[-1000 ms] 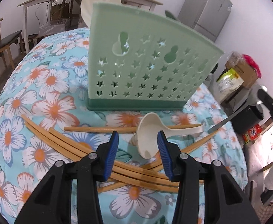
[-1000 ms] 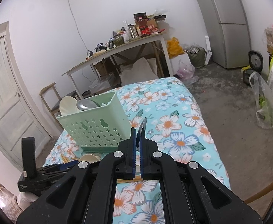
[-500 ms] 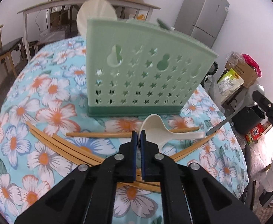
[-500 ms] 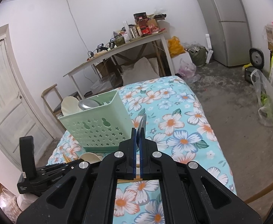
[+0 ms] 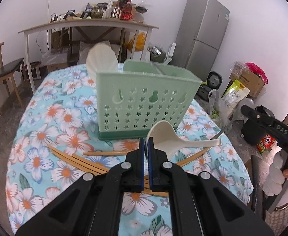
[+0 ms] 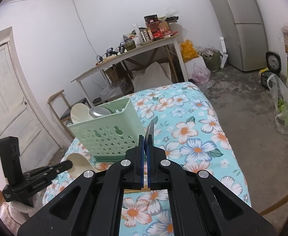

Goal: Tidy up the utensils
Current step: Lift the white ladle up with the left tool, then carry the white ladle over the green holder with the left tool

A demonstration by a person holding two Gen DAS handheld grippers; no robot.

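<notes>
A pale green star-holed utensil holder [image 5: 144, 102] stands on the floral tablecloth; it also shows in the right wrist view [image 6: 108, 131]. My left gripper [image 5: 147, 147] is shut on the rim of a cream ladle [image 5: 169, 137] and holds it lifted in front of the holder. Several wooden chopsticks [image 5: 81, 159] lie on the cloth below. My right gripper [image 6: 145, 143] is shut on a metal knife [image 6: 150, 131] whose blade points up, right of the holder. A cream rice paddle [image 5: 101, 61] and a metal spoon [image 6: 97, 111] stand in the holder.
The floral table [image 5: 51, 122] drops off at its right edge to a concrete floor. A wooden chair [image 5: 4, 72] and a cluttered desk [image 5: 88, 23] stand behind. A fridge [image 5: 203, 37], boxes and bags are at the right.
My left gripper closed on the ladle's bowl rim and lifted it off the cloth, pulling back from the holder. My right gripper stays shut on the knife, nearly still.
</notes>
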